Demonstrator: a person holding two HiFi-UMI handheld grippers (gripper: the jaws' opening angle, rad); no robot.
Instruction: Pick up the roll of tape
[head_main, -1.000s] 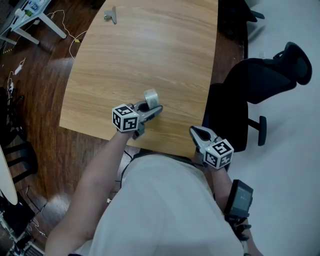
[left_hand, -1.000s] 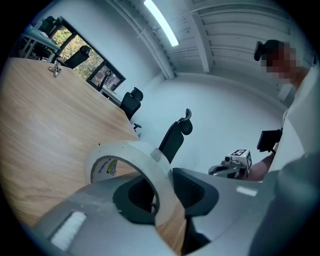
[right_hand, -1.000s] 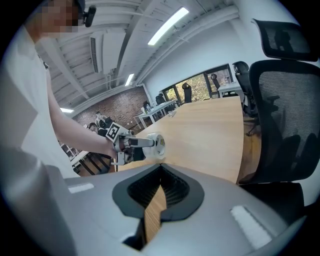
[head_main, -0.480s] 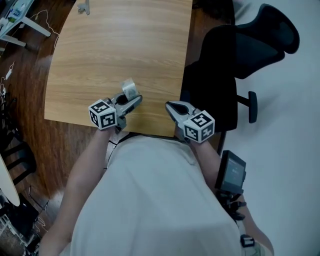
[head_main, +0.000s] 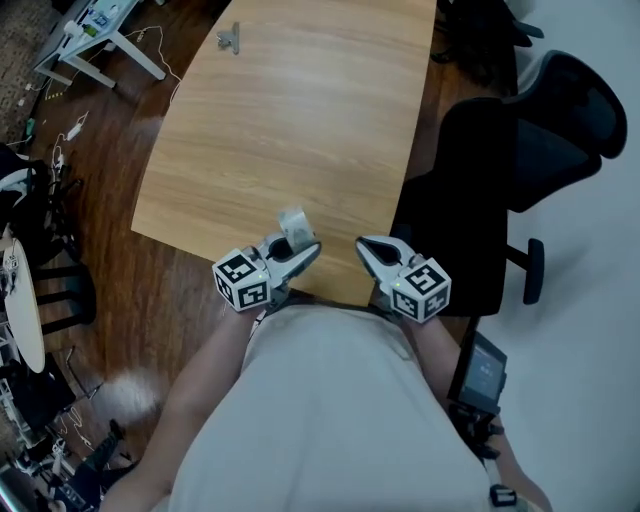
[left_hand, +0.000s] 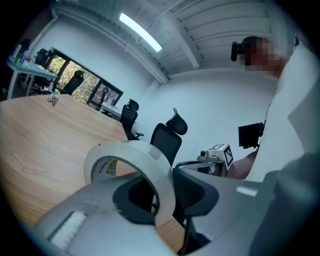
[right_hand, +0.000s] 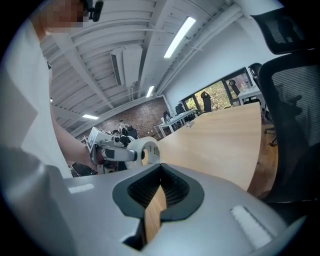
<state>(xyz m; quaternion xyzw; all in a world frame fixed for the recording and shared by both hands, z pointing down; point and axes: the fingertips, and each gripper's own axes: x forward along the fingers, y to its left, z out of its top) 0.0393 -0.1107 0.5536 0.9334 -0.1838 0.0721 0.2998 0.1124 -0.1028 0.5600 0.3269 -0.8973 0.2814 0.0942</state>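
While the left tool (head_main: 305, 250) is clamping the roll of tape (head_main: 295, 224) above the near edge of the counter (head_main: 300, 110), the right tool (head_main: 366, 247) is hovering beside it, jaws together, empty.

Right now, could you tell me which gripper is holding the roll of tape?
The left gripper: its jaws clamp the roll of tape, while the right gripper has its jaws shut on nothing.

A whitish, semi-clear roll of tape (head_main: 296, 226), with yellow-and-black print on its inner core, stands on edge at lower centre of the head view, over the wooden table's (head_main: 300, 100) near edge. The left gripper (head_main: 303, 250) clamps its band, one jaw inside the ring.
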